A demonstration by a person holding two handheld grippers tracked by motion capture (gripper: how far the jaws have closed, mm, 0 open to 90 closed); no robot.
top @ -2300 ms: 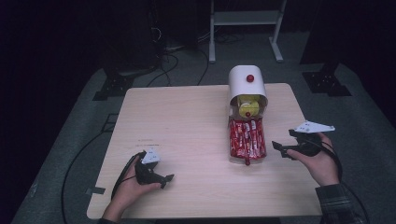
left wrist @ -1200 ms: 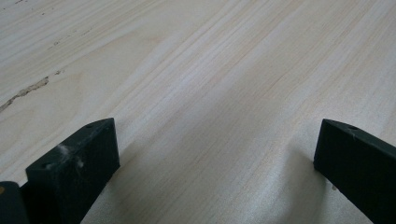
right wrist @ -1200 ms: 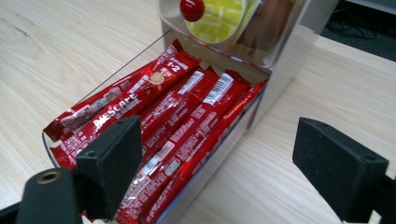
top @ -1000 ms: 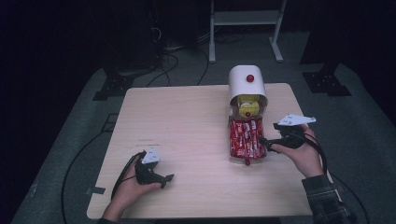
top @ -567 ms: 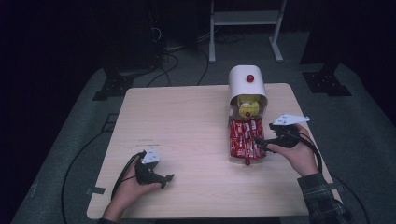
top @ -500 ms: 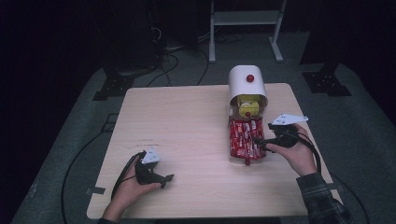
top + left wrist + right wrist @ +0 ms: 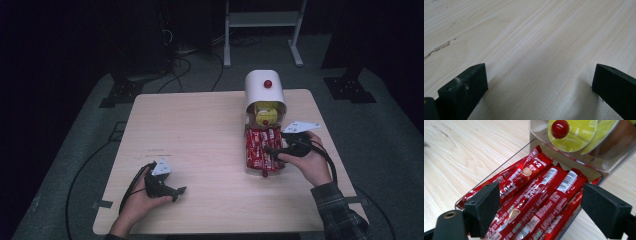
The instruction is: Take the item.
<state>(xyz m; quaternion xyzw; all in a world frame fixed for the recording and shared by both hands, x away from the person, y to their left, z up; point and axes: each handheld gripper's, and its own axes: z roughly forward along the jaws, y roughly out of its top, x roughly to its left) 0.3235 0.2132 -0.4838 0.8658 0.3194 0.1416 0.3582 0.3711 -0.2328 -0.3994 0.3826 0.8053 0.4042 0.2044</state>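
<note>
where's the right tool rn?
In the high view the right tool sits at the table's right side, jaws open over the clear tray of red coffee sticks, just in front of the white capsule dispenser.

Left tool (image 7: 172, 190), held in the left hand (image 7: 141, 196), rests low at the near-left part of the table (image 7: 200, 130), jaws spread wide apart, nothing between them. Right tool (image 7: 272, 149), held in the right hand (image 7: 311, 163), sits toward the table's right edge, jaws spread wide, pointing left; a plaid sleeve (image 7: 340, 212) covers that forearm.
</note>
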